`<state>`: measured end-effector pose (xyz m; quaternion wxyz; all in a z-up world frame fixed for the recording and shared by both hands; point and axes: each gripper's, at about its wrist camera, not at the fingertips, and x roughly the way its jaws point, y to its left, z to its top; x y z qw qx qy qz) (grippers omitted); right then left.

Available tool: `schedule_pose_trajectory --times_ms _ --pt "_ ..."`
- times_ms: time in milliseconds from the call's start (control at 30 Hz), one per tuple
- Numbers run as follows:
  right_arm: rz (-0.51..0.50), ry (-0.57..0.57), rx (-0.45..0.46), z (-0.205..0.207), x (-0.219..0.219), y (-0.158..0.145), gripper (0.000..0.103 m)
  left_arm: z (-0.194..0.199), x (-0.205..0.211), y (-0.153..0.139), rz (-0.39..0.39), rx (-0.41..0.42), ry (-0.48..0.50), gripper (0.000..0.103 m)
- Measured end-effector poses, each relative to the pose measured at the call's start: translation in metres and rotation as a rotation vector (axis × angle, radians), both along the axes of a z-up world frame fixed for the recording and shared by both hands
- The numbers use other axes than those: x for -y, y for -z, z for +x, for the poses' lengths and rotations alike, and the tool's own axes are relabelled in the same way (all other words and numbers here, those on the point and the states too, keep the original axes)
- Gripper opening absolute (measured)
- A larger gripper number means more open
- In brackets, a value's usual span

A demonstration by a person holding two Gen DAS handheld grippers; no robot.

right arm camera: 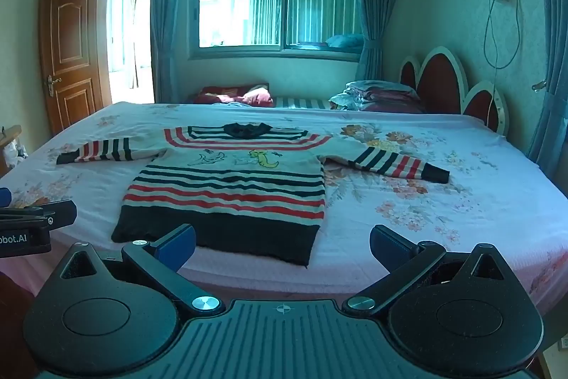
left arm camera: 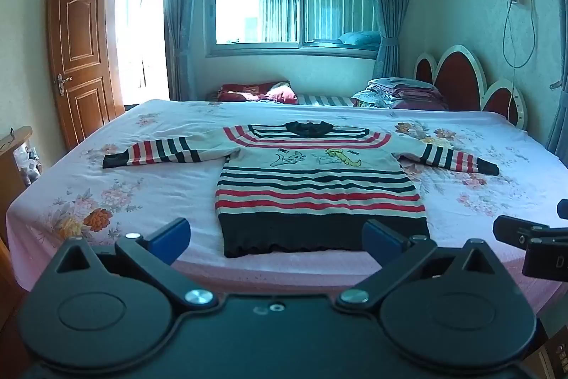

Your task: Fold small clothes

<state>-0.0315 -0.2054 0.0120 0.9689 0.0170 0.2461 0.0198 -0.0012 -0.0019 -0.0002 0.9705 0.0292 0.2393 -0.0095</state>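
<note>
Sweater (left arm camera: 316, 187) flat near bed (left arm camera: 142, 201) edge; both grippers wide.

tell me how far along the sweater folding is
Done: the striped sweater is spread flat on the bed, both sleeves out. In hand: nothing; the left claw and right claw are open and empty, short of the hem. Left: every fold.

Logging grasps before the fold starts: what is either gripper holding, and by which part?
Nothing is held. The left gripper and right gripper both stand open, short of the striped sweater lying flat on the bed.
</note>
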Motion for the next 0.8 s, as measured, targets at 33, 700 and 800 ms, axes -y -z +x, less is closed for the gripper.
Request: schedule_pose_trajectory --times_ms 33,700,800 --pt "-0.005 0.0 -0.002 0.0 0.0 0.0 0.103 -0.001 0.001 0.0 0.002 -0.001 0.003 0.103" --pt "0.002 -0.002 0.013 -0.003 0.006 -0.005 0.103 0.001 -0.005 -0.005 -0.031 -0.013 -0.007 0.103" --pt "0.002 -0.001 0.012 -0.003 0.005 -0.005 0.103 0.002 -0.004 -0.004 -0.032 -0.014 -0.01 0.103"
